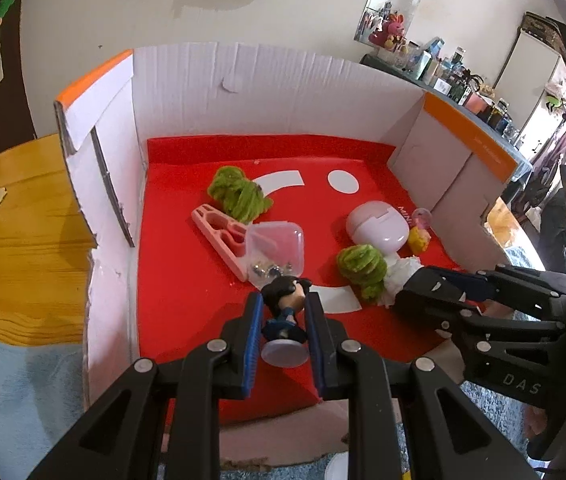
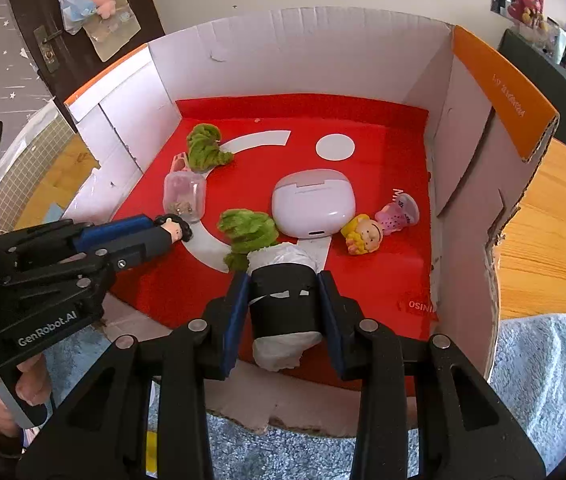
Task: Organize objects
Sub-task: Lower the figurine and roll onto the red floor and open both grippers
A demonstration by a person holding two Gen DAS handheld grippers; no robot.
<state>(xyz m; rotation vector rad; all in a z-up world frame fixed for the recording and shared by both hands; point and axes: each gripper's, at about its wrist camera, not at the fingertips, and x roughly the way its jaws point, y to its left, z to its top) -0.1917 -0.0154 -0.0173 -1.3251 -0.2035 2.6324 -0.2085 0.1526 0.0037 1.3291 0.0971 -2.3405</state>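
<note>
My left gripper [image 1: 283,300] is shut on a small black-haired figurine [image 1: 285,312] in a dark blue suit with a white round base, held just above the red floor of the cardboard box [image 1: 243,92]. From the right wrist view the left gripper [image 2: 155,236] comes in at the left with the figurine's head [image 2: 177,229] sticking out. My right gripper [image 2: 283,280] is shut on a black-wrapped bundle [image 2: 283,304] with white paper and a fuzzy green top [image 2: 249,236]. In the left wrist view the right gripper [image 1: 411,292] holds it low at the right.
On the box floor [image 2: 383,272] lie a second green fuzzy bunch [image 2: 203,148], a pink clip [image 1: 223,232], a clear case of small beads [image 1: 275,252], a pale earbud case [image 2: 313,204] and a blond doll in pink [image 2: 365,234]. The box stands on a wooden table [image 2: 555,240].
</note>
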